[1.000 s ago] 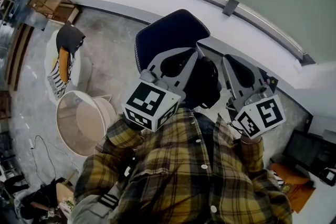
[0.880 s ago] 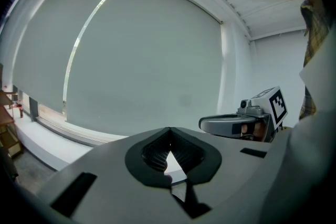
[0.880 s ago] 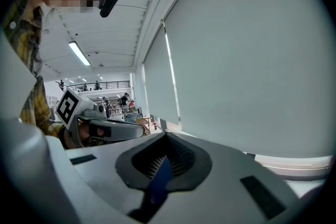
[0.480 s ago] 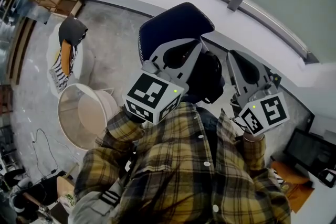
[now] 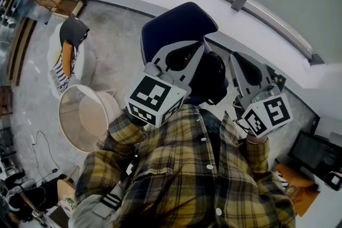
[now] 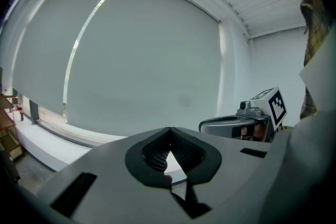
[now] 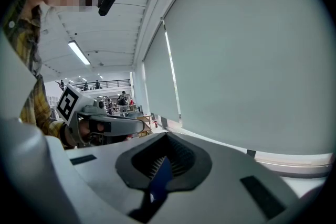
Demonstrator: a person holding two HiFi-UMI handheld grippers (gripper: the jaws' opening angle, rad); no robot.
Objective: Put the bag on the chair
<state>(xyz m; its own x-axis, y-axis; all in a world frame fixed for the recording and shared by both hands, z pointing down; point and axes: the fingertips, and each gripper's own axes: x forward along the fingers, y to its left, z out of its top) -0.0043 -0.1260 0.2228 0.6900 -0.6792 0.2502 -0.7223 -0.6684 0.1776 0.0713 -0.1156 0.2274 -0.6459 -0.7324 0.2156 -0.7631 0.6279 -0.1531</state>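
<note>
Head view: left hand-held gripper point(image 5: 202, 48), right hand-held gripper point(image 5: 234, 57) both closed, empty.

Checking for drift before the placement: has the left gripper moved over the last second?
No. The left gripper keeps its place against the blue chair; only the camera view shifted slightly.

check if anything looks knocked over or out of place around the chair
Nothing stands out. The dark blue chair looks upright, and the left gripper and right gripper are both shut on nothing visible. The only untidy spot is the clothing heaped on a white seat at left, more dropped than spilled.
</note>
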